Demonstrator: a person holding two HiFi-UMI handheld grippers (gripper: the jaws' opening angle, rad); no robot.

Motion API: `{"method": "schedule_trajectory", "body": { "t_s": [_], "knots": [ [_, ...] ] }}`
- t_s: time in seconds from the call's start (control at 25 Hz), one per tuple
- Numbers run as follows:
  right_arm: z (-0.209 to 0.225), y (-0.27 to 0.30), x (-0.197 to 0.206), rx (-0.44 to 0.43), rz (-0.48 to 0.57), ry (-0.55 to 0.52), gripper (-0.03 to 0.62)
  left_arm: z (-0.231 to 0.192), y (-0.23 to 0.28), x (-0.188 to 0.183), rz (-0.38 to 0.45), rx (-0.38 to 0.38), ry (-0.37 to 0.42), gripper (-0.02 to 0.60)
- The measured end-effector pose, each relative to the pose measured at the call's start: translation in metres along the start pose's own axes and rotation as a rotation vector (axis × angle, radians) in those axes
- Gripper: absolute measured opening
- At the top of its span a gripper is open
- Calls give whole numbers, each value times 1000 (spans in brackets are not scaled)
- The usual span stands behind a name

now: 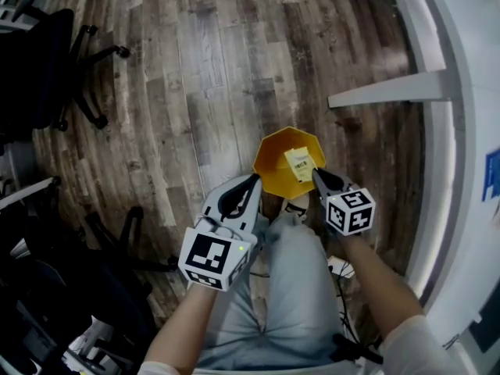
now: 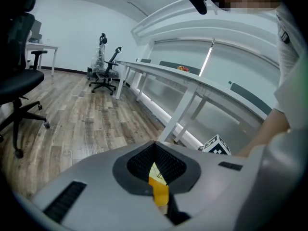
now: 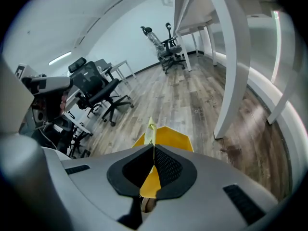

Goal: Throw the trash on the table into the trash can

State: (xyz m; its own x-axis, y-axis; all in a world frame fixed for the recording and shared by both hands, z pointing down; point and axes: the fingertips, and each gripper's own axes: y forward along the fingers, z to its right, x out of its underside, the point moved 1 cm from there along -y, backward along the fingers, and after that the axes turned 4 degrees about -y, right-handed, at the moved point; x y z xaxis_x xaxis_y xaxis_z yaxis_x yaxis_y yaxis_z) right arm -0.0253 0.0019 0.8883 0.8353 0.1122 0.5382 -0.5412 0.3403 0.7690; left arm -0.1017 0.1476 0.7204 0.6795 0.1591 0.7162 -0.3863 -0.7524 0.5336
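Note:
A yellow six-sided trash can (image 1: 271, 153) stands on the wood floor just ahead of the person's knees. My right gripper (image 1: 315, 173) is shut on a pale yellow printed wrapper (image 1: 300, 165), which hangs over the can's open mouth. In the right gripper view the wrapper (image 3: 151, 128) sticks up thin from the closed jaws of the right gripper (image 3: 153, 149), with the can (image 3: 172, 136) behind it. My left gripper (image 1: 254, 180) is at the can's near left rim, its jaws together and nothing seen held. In the left gripper view, that gripper (image 2: 156, 146) shows only yellow through its slit.
Black office chairs (image 1: 48, 61) stand at the left and lower left. A white desk leg (image 1: 388, 92) and a long white desk (image 1: 461, 131) run along the right. The person's grey trouser legs (image 1: 297, 287) fill the lower middle, with cables (image 1: 342, 267) beside them.

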Motion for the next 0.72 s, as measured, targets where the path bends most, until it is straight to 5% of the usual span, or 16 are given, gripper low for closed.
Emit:
{"method": "schedule_trajectory", "body": {
  "t_s": [0.6,0.72],
  "knots": [
    [39,76,57,97,-103,24,36,-35,28,37,-14,-4,29,2],
    [35,76,57,84,-113,21,78,-33,26,37,-7,-4,38,2]
  ]
}}
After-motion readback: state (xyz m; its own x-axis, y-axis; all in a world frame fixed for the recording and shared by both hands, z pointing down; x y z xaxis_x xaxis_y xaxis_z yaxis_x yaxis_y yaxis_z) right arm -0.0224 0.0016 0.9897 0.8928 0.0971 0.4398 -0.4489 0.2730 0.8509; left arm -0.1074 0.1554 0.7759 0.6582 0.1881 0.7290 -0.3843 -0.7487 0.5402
